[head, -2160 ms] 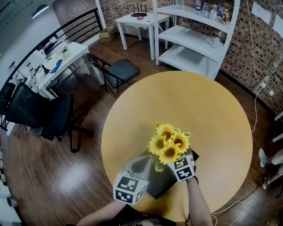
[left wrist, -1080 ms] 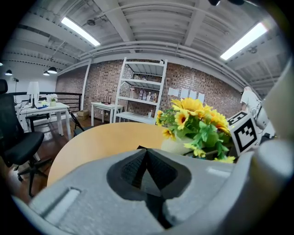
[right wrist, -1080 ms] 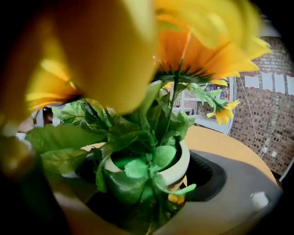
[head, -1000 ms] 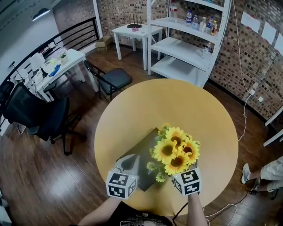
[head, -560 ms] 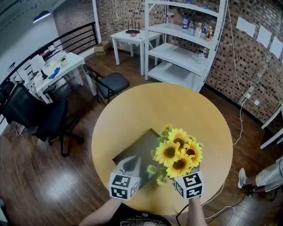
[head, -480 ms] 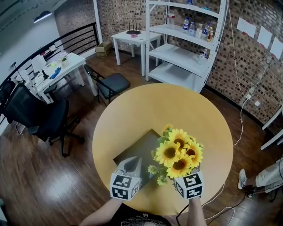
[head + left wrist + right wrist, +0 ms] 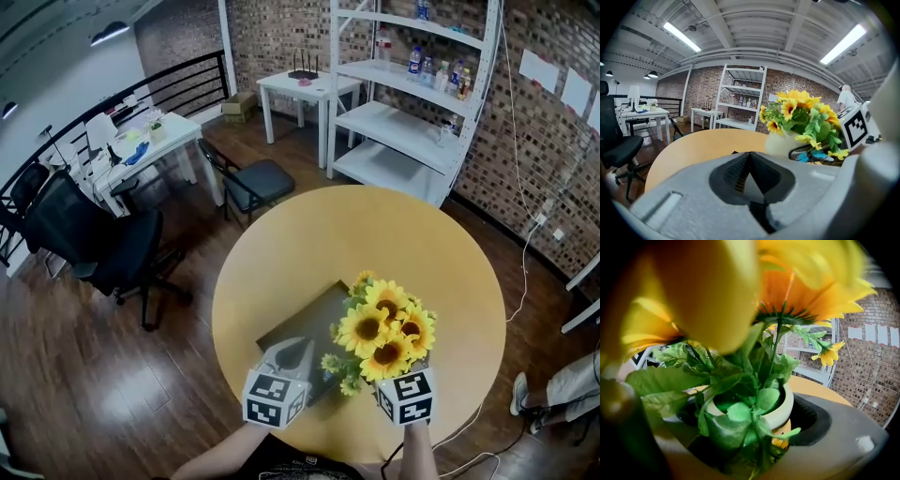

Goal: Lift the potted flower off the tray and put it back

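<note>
The potted flower [image 7: 384,328], yellow sunflowers in a cream pot [image 7: 783,409], is held just right of the dark tray [image 7: 302,321] on the round wooden table [image 7: 375,244]. My right gripper [image 7: 401,373] is shut on the pot, its jaws on either side of the rim; in the head view the blooms hide its fingertips. My left gripper [image 7: 298,349] is shut with nothing seen between its jaws, and its tip is at the tray's near edge. In the left gripper view the pot [image 7: 783,143] stands to the right of the left gripper [image 7: 750,155]. The pot's base is hidden.
A folding chair [image 7: 253,178] and a black office chair [image 7: 103,244] stand left of the table. White shelving [image 7: 412,103] stands behind it against a brick wall. A person's leg [image 7: 567,384] is at the right edge.
The potted flower has moved from over the tray to its right side, carried in my right gripper. My left gripper has stayed at the tray's near edge.
</note>
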### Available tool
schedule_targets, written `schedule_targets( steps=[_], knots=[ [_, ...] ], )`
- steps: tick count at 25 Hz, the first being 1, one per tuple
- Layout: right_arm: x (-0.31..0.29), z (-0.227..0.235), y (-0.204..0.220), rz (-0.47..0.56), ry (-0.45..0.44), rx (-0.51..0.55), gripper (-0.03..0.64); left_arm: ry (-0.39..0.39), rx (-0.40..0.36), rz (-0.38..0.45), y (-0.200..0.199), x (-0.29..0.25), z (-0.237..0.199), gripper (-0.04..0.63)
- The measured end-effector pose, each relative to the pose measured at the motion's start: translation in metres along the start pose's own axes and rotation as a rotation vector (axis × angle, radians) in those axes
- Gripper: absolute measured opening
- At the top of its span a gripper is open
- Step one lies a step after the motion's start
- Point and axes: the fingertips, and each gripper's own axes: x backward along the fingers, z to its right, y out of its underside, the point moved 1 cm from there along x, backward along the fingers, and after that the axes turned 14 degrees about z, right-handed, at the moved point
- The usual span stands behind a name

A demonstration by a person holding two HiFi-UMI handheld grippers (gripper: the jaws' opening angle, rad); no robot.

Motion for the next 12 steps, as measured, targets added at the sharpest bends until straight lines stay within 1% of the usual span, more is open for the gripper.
schedule_targets(
  steps=[3, 6, 12],
  knots=[
    [-0.015, -0.007, 0.002, -0.013, -0.001, 0.000, 0.512, -0.002, 0.014, 0.002, -0.007, 0.006, -0.014, 0.003],
    [-0.036, -0.014, 0.006, -0.032, -0.001, 0.006, 0.512, -0.007, 0.011, 0.010, -0.018, 0.010, -0.031, 0.003],
    [-0.065, -0.012, 0.034, -0.069, -0.022, 0.012, 0.512, -0.024, 0.007, 0.018, -0.020, 0.007, -0.043, 0.003]
  ],
)
